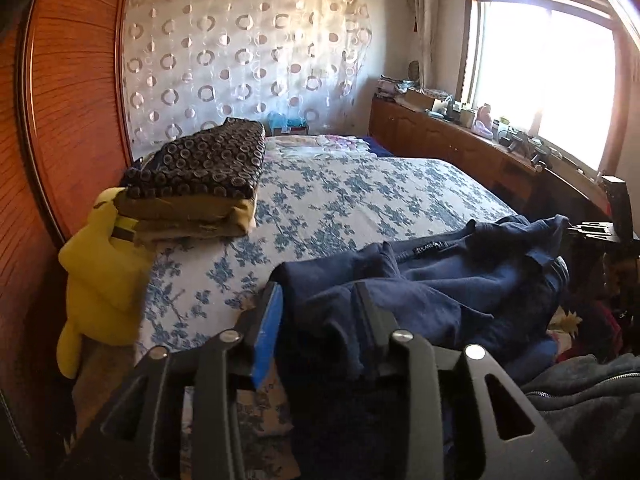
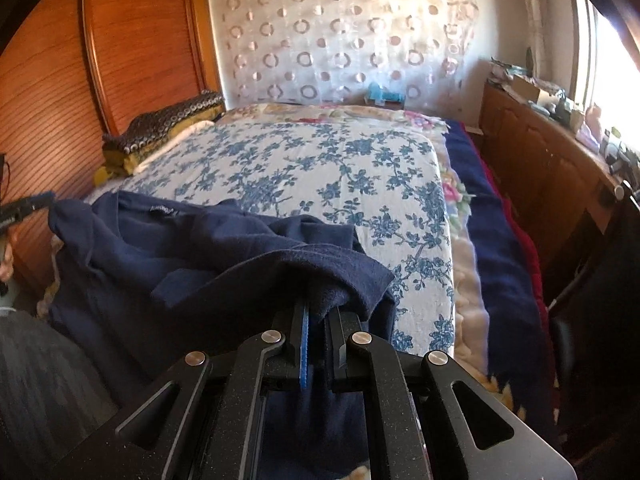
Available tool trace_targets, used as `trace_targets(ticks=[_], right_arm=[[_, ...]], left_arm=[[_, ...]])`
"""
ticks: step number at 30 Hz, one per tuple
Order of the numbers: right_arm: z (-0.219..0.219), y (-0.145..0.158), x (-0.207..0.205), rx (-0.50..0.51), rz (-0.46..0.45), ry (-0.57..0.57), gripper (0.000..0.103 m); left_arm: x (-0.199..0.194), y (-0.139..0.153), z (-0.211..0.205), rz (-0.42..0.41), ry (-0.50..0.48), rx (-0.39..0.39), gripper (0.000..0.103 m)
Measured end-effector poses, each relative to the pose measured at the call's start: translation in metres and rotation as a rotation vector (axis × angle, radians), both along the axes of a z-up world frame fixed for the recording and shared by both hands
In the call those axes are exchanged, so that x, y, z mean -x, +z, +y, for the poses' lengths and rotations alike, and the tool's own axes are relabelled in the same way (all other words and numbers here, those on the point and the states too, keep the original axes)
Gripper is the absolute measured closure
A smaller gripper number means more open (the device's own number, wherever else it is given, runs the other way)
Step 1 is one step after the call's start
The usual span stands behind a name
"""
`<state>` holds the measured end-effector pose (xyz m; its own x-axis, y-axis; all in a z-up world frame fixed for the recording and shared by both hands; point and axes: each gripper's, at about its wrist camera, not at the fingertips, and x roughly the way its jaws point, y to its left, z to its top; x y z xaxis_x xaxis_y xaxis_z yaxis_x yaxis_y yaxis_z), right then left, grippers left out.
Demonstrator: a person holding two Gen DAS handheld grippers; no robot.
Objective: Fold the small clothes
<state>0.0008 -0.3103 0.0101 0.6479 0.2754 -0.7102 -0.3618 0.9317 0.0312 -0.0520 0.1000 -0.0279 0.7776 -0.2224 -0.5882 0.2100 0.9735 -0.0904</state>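
A crumpled navy garment (image 1: pixel 440 280) lies on the near end of the bed, its collar label (image 1: pixel 426 246) facing up. My left gripper (image 1: pixel 318 292) stands over its left edge with the jaws apart. A fold of the navy cloth lies loosely between the blue-padded finger (image 1: pixel 266 332) and the other finger, neither pressing it. In the right wrist view the same garment (image 2: pixel 160 248) spreads to the left, and my right gripper (image 2: pixel 320 312) is shut on a bunched corner that drapes over and hides the fingertips.
The blue-flowered sheet (image 2: pixel 300 168) covers the bed. A folded stack of dark patterned cloth (image 1: pixel 200 168) and a yellow plush toy (image 1: pixel 100 272) sit by the wooden headboard (image 1: pixel 72 100). A cluttered wooden cabinet (image 1: pixel 460 136) runs under the window. Grey zipped clothing (image 1: pixel 592 396) lies nearest me.
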Motion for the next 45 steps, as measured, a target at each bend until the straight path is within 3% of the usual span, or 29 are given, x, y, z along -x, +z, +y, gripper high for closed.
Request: trace_targets(ticks=[3, 7, 14, 16, 18, 23, 27, 37, 45], right_arm=[[0.0, 0.001, 0.003, 0.029, 0.006, 0.006, 0.084], [-0.007, 0.015, 0.013, 0.014, -0.027, 0.031, 0.083], [-0.03, 0.046, 0.012, 0.034, -0.123, -0.035, 0.08], [-0.028, 0.048, 0.0, 0.043, -0.149, -0.047, 0.055], [-0.025, 0.043, -0.017, 0.029, -0.153, -0.049, 0.047], [-0.013, 0.004, -0.071, -0.028, -0.059, -0.033, 0.047], [-0.001, -0.024, -0.092, -0.052, 0.021, -0.017, 0.047], [0.009, -0.053, -0.093, -0.038, 0.112, 0.021, 0.043], [0.014, -0.058, -0.091, -0.002, 0.102, 0.017, 0.041]], left_arm=[[-0.004, -0.002, 0.003, 0.001, 0.001, -0.004, 0.064], [-0.016, -0.014, 0.006, 0.028, 0.018, -0.014, 0.06], [-0.041, -0.018, 0.011, 0.033, 0.024, 0.001, 0.058], [-0.054, -0.019, 0.01, 0.037, 0.017, -0.014, 0.058], [-0.067, -0.022, 0.01, 0.052, 0.015, -0.023, 0.058], [-0.095, -0.042, 0.007, 0.11, 0.003, -0.032, 0.058], [-0.104, -0.056, 0.001, 0.158, -0.017, -0.052, 0.058], [-0.109, -0.071, -0.006, 0.23, -0.044, -0.068, 0.058], [-0.124, -0.076, -0.005, 0.247, -0.068, -0.048, 0.059]])
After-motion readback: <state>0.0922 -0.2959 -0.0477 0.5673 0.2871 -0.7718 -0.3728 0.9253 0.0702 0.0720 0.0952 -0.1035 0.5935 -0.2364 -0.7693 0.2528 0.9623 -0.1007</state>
